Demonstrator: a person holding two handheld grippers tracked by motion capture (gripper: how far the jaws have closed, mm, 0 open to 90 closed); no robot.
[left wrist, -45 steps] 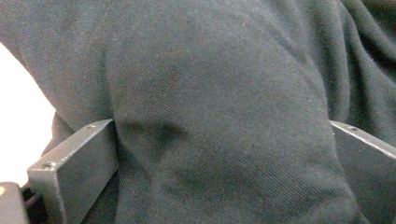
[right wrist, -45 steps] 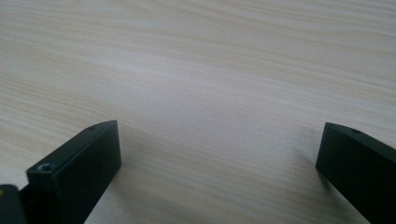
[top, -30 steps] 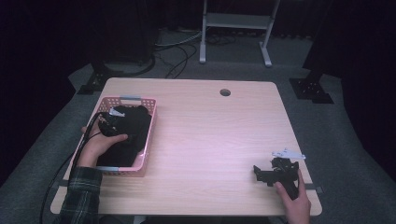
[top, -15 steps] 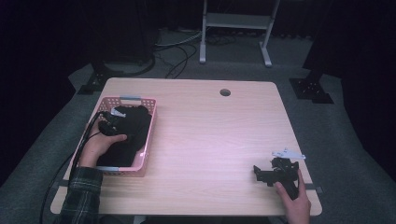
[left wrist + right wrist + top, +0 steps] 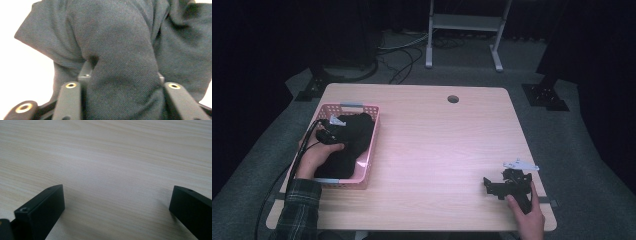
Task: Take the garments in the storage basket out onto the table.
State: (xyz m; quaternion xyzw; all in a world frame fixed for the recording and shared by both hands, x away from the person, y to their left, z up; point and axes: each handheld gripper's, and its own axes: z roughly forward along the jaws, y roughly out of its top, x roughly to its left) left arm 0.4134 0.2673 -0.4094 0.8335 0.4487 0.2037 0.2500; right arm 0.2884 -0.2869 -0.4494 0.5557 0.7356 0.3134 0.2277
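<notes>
Black cloth (image 5: pixel 354 135) bunched in pink basket (image 5: pixel 371 145), tabletop's (image 5: pixel 437 145) left | left tongs (image 5: pixel 122 82) just closed, gripping a fold | right tongs (image 5: pixel 117 202) released, resting on bare wood

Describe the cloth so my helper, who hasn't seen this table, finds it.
On the table, find the pink basket near its left edge. The cloth lies bunched inside, dark grey, with the left gripper shut on a fold.

dim room, table (image 5: pixel 437 150) softly lit from above; left gripper view's background blown out white, close cloth (image 5: pixel 120 50) sharp.
</notes>
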